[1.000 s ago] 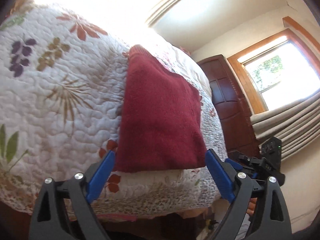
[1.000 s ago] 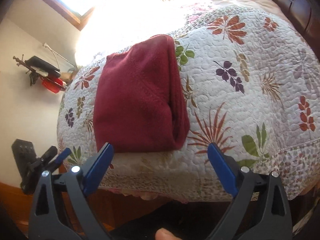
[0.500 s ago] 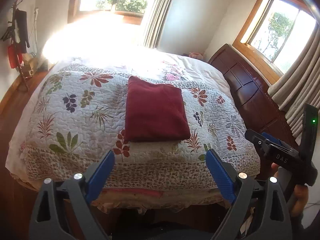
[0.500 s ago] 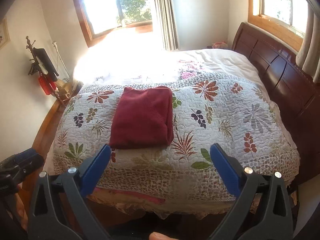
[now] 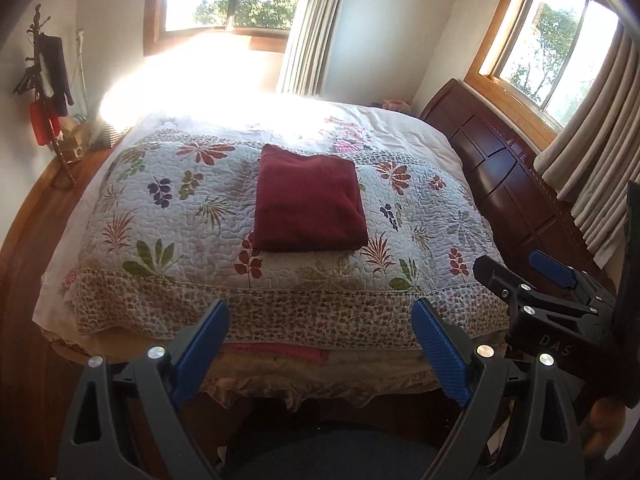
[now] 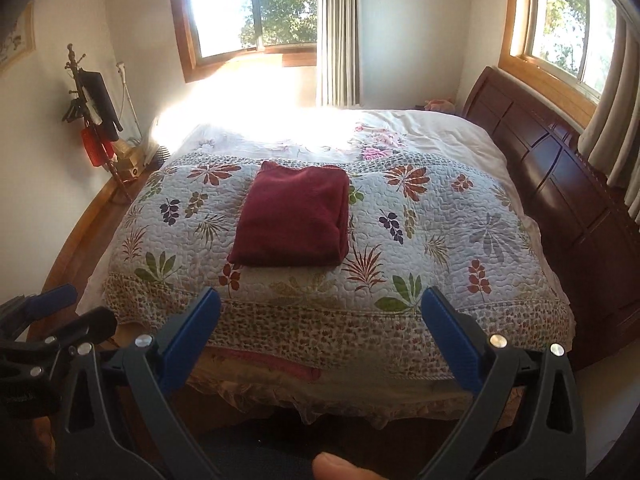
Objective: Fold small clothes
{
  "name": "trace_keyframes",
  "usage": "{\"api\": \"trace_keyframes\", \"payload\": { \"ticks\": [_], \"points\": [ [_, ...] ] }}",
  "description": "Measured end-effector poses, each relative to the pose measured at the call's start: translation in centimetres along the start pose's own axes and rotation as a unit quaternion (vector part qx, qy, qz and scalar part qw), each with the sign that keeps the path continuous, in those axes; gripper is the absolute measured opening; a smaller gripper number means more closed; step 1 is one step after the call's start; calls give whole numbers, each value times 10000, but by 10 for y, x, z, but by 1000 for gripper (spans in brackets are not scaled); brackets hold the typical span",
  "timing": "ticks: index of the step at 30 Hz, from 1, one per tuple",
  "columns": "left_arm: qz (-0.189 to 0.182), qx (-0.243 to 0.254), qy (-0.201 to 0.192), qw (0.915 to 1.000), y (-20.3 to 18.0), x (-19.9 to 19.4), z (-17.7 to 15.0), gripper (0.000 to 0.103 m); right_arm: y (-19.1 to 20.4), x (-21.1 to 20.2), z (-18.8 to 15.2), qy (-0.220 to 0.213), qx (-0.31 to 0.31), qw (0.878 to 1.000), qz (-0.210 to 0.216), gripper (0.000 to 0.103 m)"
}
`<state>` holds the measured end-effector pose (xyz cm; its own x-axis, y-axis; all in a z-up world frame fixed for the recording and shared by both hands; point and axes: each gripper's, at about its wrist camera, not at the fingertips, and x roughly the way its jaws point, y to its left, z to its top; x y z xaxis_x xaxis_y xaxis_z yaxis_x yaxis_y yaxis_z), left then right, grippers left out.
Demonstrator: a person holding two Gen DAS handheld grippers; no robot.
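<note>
the dark red fleece garment [image 5: 310, 204] lies folded into a neat rectangle near the front of the leaf-print quilted bed [image 5: 432, 240]. both the left hand-held gripper [image 5: 320, 344] and right hand-held gripper [image 6: 320, 332] hang spread and empty, well apart from it, so folding looks finished.

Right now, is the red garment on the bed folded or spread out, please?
Folded: the red garment lies as a compact, thick rectangle on the quilt.

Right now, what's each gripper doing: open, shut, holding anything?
Left gripper: open, holding nothing, short of the bed.
Right gripper: open, holding nothing.
The folded red garment lies on the quilt, untouched by either.
</note>
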<state>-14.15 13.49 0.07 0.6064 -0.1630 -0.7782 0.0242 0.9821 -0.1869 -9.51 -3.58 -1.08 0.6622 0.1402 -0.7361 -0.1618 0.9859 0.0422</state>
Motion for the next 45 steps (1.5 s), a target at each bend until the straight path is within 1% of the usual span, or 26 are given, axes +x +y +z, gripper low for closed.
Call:
{"api": "trace_keyframes", "payload": {
  "ticks": [5,16,27,33,45],
  "points": [
    [6,-43,-15,10000,6,-4,-5,93,3,-7,-2,-69,-12,9999,-81,100],
    [-64,-46,-45,10000,9,-9,-9,93,13,-11,-4,-107,-61,9999,-74,100],
    [-215,-77,-9,9997,11,-5,-8,93,14,-9,0,-76,-67,9999,-65,100],
    [-240,-109,21,9997,14,-2,-7,93,17,-5,0,-30,-91,9999,-53,100],
    [-225,-165,-2,9996,17,-1,-6,93,18,-7,1,-106,-70,9999,-95,100]
  ]
}}
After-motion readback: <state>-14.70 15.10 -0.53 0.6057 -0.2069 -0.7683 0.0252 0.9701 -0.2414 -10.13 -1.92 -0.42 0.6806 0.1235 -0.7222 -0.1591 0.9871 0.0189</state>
